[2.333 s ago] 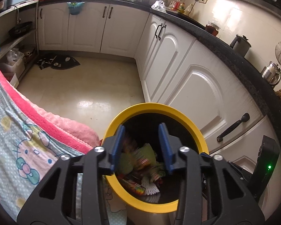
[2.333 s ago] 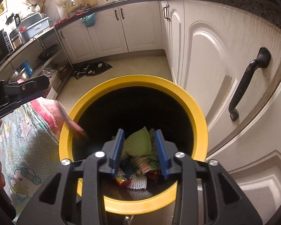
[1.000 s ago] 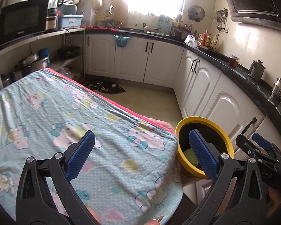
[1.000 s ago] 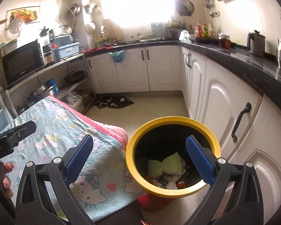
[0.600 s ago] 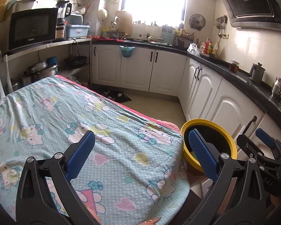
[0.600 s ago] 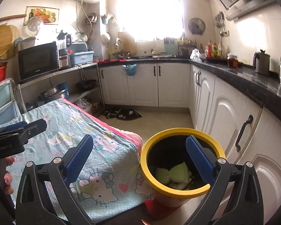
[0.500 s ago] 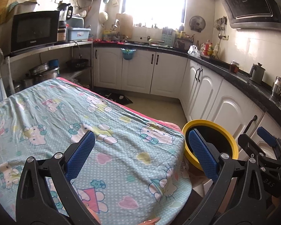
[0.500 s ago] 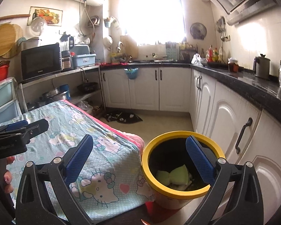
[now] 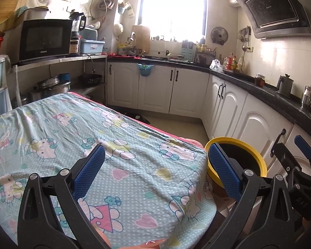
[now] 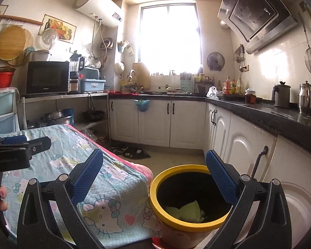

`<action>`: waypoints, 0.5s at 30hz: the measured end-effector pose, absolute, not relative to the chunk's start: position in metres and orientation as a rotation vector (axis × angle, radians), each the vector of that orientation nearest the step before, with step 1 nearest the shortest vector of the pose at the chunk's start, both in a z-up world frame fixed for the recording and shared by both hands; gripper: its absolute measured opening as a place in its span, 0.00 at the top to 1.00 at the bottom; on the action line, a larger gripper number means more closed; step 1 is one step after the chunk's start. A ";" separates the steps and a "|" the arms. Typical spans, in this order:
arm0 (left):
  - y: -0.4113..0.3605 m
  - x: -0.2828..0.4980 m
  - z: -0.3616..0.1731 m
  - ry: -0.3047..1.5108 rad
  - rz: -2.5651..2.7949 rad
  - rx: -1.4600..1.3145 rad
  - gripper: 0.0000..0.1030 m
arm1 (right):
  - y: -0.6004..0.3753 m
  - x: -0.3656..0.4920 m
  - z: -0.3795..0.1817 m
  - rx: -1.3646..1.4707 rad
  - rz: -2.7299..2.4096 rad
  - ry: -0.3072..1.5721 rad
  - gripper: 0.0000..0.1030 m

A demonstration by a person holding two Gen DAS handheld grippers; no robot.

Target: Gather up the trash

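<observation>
Both claws gape wide and hold nothing: left claw (image 9: 156,171) over the Hello Kitty cloth (image 9: 76,137), right claw (image 10: 154,173) above the cloth's edge and the bin. Yellow-rimmed bin (image 10: 155,201) sits just below and right of the right claw's centre; green wrappers (image 10: 184,210) lie in its bottom. No loose trash shows on the cloth. Wrappers look light, crinkly, soft, probably slippery; pinch a folded edge, not the flat face.
</observation>
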State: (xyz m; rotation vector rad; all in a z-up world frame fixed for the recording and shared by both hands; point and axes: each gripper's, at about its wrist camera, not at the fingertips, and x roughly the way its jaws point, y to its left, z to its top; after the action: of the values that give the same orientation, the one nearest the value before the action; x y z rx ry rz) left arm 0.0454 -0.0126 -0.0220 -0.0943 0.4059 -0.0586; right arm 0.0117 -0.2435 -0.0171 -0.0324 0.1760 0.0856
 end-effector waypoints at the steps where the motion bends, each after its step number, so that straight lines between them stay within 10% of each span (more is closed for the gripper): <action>1: -0.013 0.045 -0.023 0.403 -0.059 -0.094 0.10 | -0.245 0.012 -0.019 -0.031 0.079 0.178 0.06; 15: -0.019 0.045 -0.028 0.409 -0.007 -0.065 0.10 | -0.244 0.014 -0.031 -0.023 0.056 0.199 0.06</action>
State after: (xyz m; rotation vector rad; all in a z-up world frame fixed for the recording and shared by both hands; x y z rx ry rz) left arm 0.0452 -0.0190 -0.0277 -0.0654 0.4094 -0.0074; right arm 0.0136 -0.2441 -0.0307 -0.0231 0.1990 0.0564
